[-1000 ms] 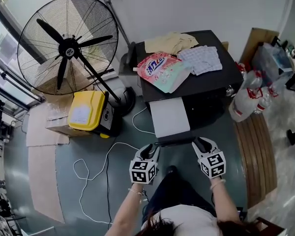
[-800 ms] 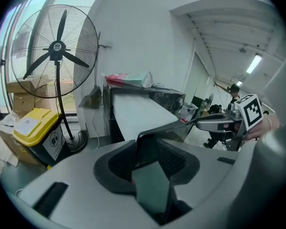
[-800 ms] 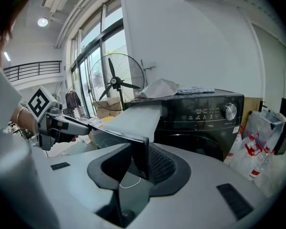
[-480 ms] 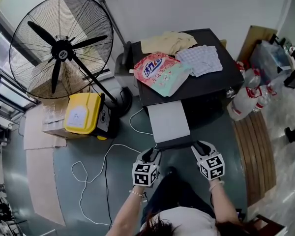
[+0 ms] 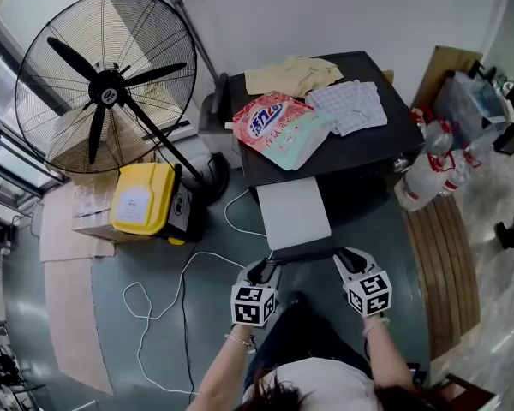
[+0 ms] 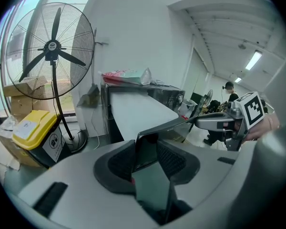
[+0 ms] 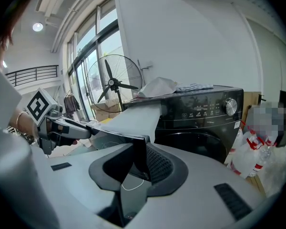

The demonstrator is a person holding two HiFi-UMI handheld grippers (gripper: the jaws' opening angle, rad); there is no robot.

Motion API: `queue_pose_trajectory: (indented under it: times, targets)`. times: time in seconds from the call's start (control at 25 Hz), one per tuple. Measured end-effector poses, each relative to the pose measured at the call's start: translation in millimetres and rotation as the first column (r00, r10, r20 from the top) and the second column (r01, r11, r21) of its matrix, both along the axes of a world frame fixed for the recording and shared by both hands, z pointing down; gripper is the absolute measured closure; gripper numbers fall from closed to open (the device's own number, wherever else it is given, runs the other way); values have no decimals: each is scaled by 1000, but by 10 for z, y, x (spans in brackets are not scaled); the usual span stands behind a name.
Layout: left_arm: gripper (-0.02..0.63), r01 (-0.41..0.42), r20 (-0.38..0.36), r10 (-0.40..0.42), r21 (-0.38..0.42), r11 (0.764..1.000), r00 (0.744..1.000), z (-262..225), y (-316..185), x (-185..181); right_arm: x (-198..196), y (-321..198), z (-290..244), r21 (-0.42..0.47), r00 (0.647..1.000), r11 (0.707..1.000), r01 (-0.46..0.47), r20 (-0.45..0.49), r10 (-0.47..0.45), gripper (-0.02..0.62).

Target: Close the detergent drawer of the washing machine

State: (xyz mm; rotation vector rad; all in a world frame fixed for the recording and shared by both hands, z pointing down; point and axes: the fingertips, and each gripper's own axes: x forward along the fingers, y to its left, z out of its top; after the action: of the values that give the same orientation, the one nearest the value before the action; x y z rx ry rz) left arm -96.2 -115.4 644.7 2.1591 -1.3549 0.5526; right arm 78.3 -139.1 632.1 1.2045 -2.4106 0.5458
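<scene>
Almost nothing has changed: detergent drawer (image 5: 293,212) at frame centre stays fully out of washing machine (image 5: 360,144). Left gripper (image 5: 265,269) and right gripper (image 5: 348,256) both pinch its front. Closing push apparently not begun.

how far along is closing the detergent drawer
Done: nothing yet. The drawer juts far out of the washing machine. In hand: the left gripper and the right gripper each clamp one end of its dark front panel, ready to push. Left: slide the drawer all the way in until the panel sits flush with the machine, then let go.
</scene>
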Motion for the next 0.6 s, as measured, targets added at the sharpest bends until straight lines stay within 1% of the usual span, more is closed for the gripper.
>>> queue_pose_trajectory:
  times: [0.12, 0.28, 0.48, 0.6]
  targets:
    - [453, -5, -2, 5, 14, 1000, 1000, -44, -29, 17, 17, -36, -47, 18, 1000, 1000, -21, 15, 21, 488]
    - [453, -10, 0, 10, 15, 1000, 1000, -56, -53, 17, 10, -67, -57, 10, 1000, 1000, -20, 14, 20, 486]
    - [453, 2, -2, -2, 23, 1000, 1000, -68, -145, 1, 0, -152, -65, 20, 998, 998, -62, 27, 61, 488]
    - [453, -4, 1, 4, 20, 1000, 1000, -66, -224, -19, -27, -232, -72, 19, 997, 997, -70, 23, 69, 488]
